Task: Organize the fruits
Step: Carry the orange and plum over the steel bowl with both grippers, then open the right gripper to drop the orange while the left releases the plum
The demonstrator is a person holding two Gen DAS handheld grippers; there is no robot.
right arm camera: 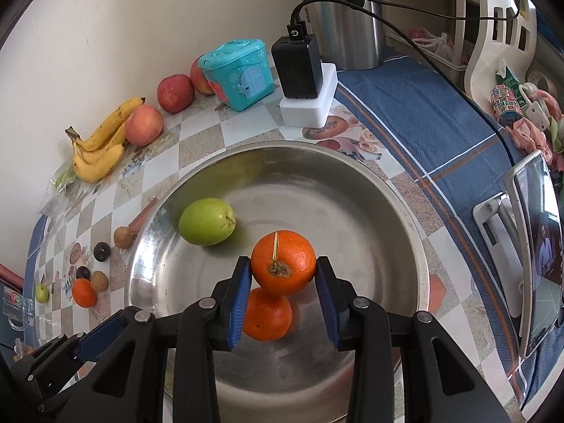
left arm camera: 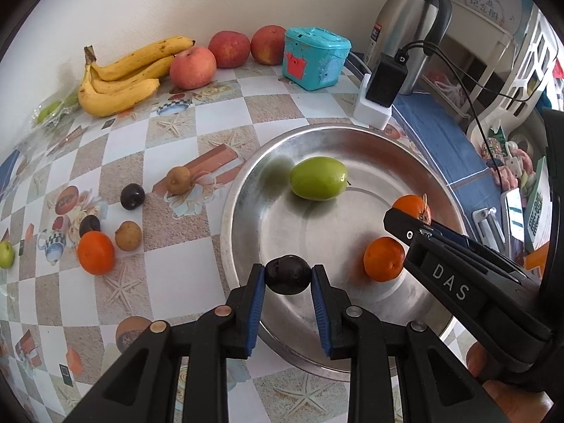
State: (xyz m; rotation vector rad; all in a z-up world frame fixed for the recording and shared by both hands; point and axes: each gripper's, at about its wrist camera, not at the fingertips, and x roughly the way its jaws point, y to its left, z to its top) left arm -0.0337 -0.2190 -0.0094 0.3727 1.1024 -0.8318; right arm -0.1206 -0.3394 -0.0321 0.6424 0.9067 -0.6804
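My left gripper (left arm camera: 288,275) is shut on a dark plum (left arm camera: 288,274) and holds it over the near rim of a steel basin (left arm camera: 246,190). My right gripper (right arm camera: 283,268) is shut on an orange tangerine (right arm camera: 283,262) with a stem, above the basin (right arm camera: 352,183). A green fruit (right arm camera: 206,221) and a second tangerine (right arm camera: 268,313) lie in the basin; both also show in the left wrist view, the green fruit (left arm camera: 318,178) and the tangerine (left arm camera: 384,259). Loose on the table left of the basin are a tangerine (left arm camera: 96,252), two dark plums (left arm camera: 132,196) and two brown longans (left arm camera: 178,179).
Bananas (left arm camera: 120,77) and three apples (left arm camera: 192,67) lie along the back wall. A teal toy box (left arm camera: 315,58), a black charger on a white block (left arm camera: 382,88) and a steel thermos (left arm camera: 409,28) stand behind the basin. A phone on a stand (right arm camera: 535,246) is at the right.
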